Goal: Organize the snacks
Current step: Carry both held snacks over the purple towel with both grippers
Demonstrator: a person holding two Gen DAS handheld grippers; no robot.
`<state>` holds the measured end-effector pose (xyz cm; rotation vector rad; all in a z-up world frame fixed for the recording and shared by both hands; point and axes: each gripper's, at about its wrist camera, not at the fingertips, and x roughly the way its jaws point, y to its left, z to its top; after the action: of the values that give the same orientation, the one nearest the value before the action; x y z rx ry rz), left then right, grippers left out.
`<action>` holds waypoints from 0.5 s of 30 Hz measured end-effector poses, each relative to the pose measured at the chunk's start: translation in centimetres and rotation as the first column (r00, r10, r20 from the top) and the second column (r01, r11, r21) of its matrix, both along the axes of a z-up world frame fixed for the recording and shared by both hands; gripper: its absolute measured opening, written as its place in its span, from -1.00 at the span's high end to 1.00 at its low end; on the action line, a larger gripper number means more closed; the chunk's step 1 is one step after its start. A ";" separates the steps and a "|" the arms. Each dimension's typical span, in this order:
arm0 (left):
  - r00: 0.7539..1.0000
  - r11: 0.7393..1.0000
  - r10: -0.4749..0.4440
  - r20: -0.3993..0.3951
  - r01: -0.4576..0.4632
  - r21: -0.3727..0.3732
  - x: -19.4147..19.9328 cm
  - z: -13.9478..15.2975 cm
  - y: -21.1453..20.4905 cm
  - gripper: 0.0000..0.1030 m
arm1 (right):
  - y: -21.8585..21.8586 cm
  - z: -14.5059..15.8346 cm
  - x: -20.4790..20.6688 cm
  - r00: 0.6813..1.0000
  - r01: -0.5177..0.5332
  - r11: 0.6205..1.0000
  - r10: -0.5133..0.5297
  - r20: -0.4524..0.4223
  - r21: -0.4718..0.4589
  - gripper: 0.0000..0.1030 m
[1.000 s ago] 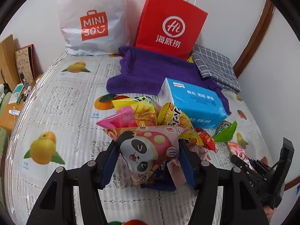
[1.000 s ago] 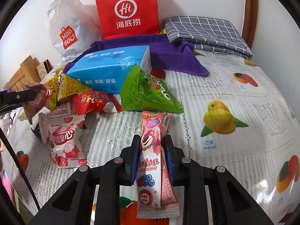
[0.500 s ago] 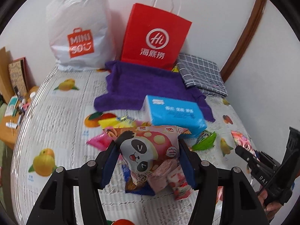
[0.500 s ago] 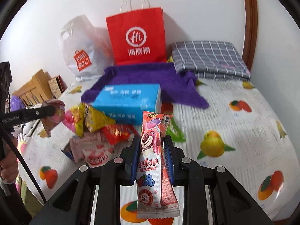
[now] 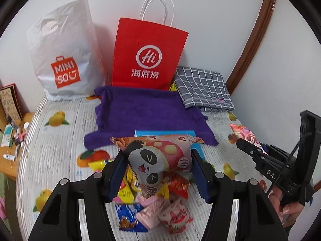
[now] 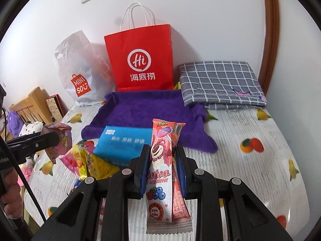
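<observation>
My left gripper (image 5: 158, 164) is shut on a puffy panda snack bag (image 5: 158, 158), held in the air above a pile of loose snack packets (image 5: 160, 204) on the fruit-print tablecloth (image 5: 58, 148). My right gripper (image 6: 162, 170) is shut on a long pink Lotso snack packet (image 6: 160, 172), also lifted off the table. The right gripper with its pink packet (image 5: 244, 134) shows at the right edge of the left wrist view. The left gripper with the panda bag (image 6: 58, 138) shows at the left edge of the right wrist view.
A red paper bag (image 5: 148, 56) and a white plastic Miniso bag (image 5: 64, 54) stand against the back wall. Before them lie a purple towel (image 5: 144, 110), a grey checked cloth (image 5: 204, 88) and a blue tissue pack (image 6: 122, 144). A wooden rack (image 6: 30, 106) stands left.
Both grippers have risen with their packets and pulled back from the pile. The snack pile and tissue pack now lie lower and farther below, and more of the back wall and bags shows.
</observation>
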<state>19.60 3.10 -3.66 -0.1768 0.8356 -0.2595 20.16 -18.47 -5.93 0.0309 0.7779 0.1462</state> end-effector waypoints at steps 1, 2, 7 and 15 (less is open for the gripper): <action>1.000 1.000 0.002 -0.001 -0.002 0.001 0.4 0.2 0.0 -0.15 | 0.0 0.2 0.7 1.000 -0.007 1.000 0.007 -0.004 -0.005 0.50; 1.000 1.000 0.003 -0.002 -0.003 0.003 0.9 0.3 0.0 -0.15 | 0.1 0.4 1.3 1.000 -0.012 1.000 0.012 -0.005 -0.008 0.50; 1.000 1.000 0.010 0.006 -0.010 0.027 3.4 1.2 0.2 -0.15 | 0.3 2.1 4.5 0.999 -0.043 0.999 0.043 0.020 -0.010 0.50; 0.999 0.997 0.037 0.015 -0.038 0.064 7.3 2.6 1.1 -0.15 | 1.0 5.0 9.9 0.994 -0.090 0.996 0.088 0.072 0.028 0.50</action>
<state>26.89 4.21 -1.06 -0.1302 0.8247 -0.1981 30.04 -17.48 -0.95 0.0209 0.7066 0.2430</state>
